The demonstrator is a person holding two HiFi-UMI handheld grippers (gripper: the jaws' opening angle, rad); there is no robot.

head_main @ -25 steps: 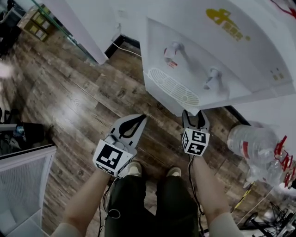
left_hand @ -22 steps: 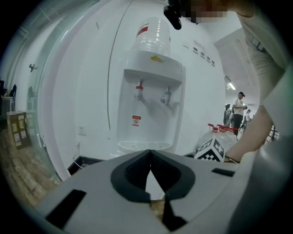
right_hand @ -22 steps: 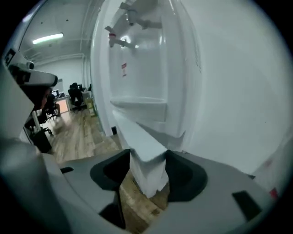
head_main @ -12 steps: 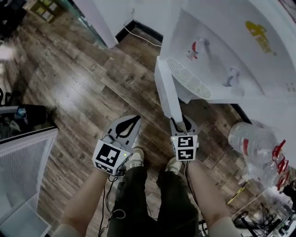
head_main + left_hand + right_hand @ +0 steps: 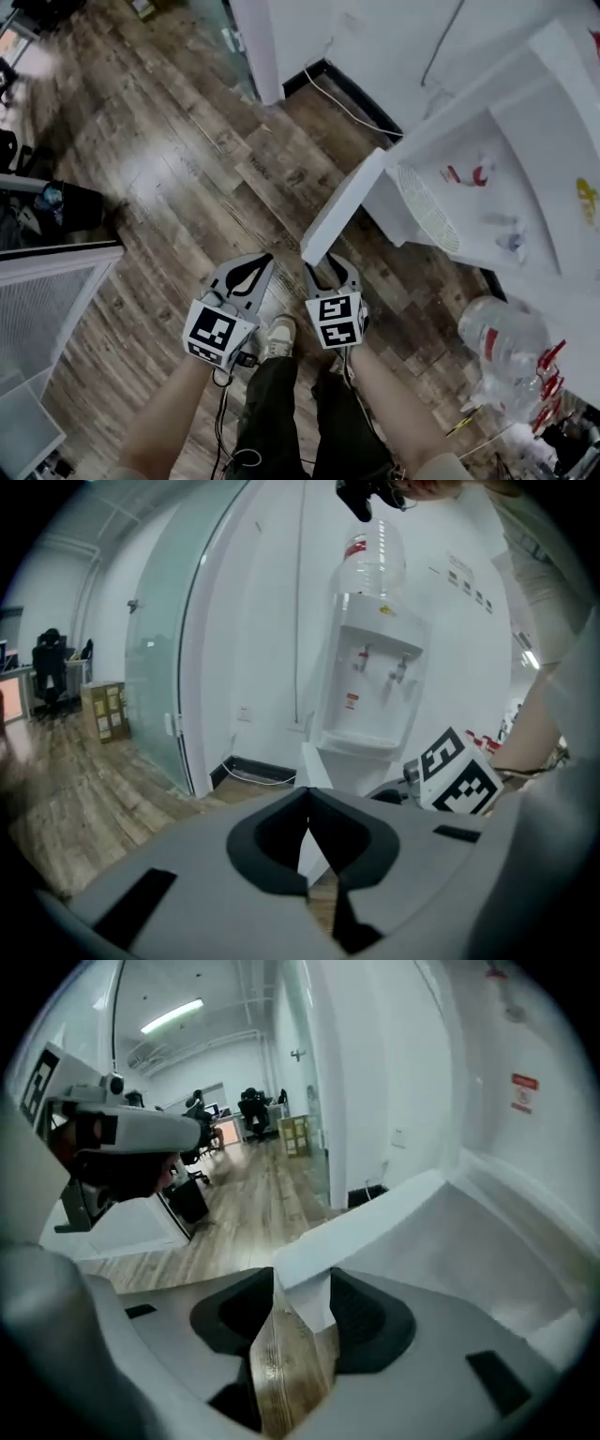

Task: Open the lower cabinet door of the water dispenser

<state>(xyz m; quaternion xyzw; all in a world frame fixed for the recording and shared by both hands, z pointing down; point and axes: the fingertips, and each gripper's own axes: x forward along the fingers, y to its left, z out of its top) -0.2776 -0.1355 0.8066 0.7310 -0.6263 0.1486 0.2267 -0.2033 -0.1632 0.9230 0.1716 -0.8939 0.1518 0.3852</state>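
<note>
The white water dispenser (image 5: 487,159) stands at the right against the wall. Its lower cabinet door (image 5: 342,206) is swung out over the wooden floor, and its free end reaches my right gripper (image 5: 323,265). In the right gripper view that gripper (image 5: 302,1288) is shut on the door's edge (image 5: 375,1218), with the white corner pinched between the pads. My left gripper (image 5: 251,272) hovers beside it on the left, shut and empty. In the left gripper view its tips (image 5: 307,825) meet, and the dispenser (image 5: 370,686) stands ahead.
A large water bottle (image 5: 511,337) lies on the floor to the right, with red-handled items (image 5: 548,375) beyond it. A cable (image 5: 347,108) runs along the wall base. A white cabinet (image 5: 47,309) stands at the left. My shoe (image 5: 279,333) is just below the grippers.
The cabinet door has gone from closed to swung wide open, drawn back by my right gripper, which closed on its edge. Both grippers have moved back from the dispenser.
</note>
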